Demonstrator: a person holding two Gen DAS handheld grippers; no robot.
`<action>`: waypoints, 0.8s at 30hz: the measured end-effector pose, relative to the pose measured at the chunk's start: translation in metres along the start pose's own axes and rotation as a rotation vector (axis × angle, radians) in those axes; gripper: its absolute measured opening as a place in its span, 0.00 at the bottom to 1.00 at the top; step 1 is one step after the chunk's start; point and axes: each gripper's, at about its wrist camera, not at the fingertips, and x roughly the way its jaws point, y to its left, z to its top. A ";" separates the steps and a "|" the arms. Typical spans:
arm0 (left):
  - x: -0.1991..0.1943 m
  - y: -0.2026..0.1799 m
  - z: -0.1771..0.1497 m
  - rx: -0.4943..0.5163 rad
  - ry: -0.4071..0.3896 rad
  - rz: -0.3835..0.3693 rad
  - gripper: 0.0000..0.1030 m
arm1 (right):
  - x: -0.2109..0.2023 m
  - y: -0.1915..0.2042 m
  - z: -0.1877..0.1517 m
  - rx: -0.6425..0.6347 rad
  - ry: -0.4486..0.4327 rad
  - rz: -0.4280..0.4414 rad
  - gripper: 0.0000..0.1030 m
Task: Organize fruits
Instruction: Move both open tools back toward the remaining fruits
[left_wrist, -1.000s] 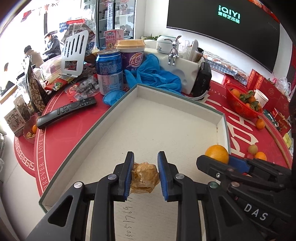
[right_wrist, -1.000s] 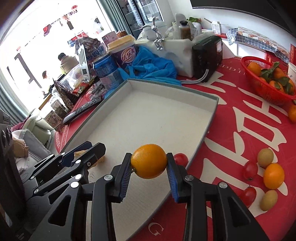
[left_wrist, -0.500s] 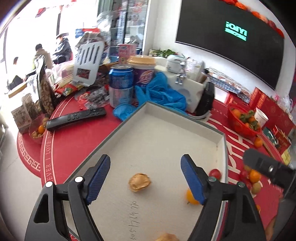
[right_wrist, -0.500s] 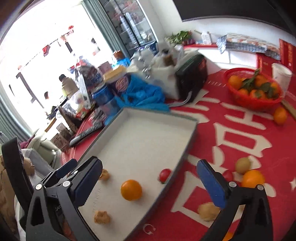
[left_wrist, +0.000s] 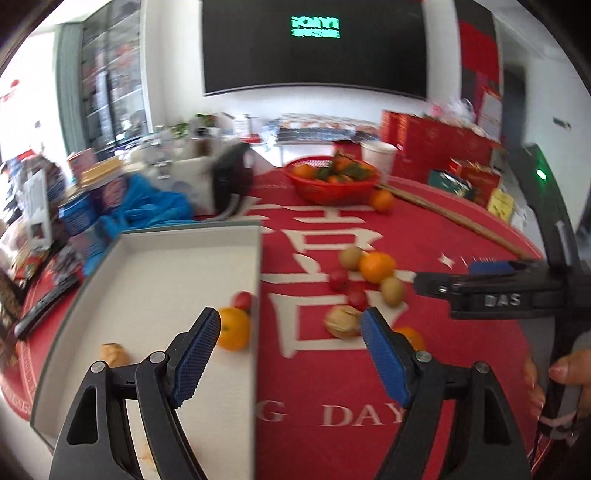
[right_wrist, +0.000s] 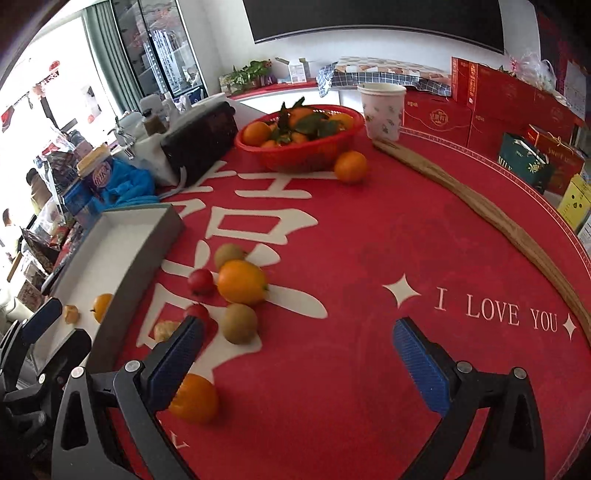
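Both grippers empty, heading for loose fruit beside the tray

Tray (left_wrist: 155, 258) holds an orange (left_wrist: 233, 328); left gripper (left_wrist: 288, 350), released, suits the walnut (left_wrist: 343, 320); right gripper (right_wrist: 295, 354), released, should straddle one kiwi (right_wrist: 240, 322), not the cluster.

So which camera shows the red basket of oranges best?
The right wrist view: the red basket is sharp there, with oranges and green leaves clear. The left wrist view shows the same basket smaller and blurry.
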 end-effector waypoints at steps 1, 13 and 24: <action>0.002 -0.006 -0.001 0.018 0.009 -0.001 0.79 | 0.001 -0.001 -0.003 -0.004 0.007 -0.002 1.00; 0.016 -0.017 -0.017 0.047 0.106 -0.076 0.79 | 0.024 0.029 -0.004 -0.130 0.045 -0.004 0.99; 0.011 -0.025 -0.019 0.030 0.132 -0.194 0.79 | 0.024 0.039 -0.006 -0.182 0.010 -0.042 0.27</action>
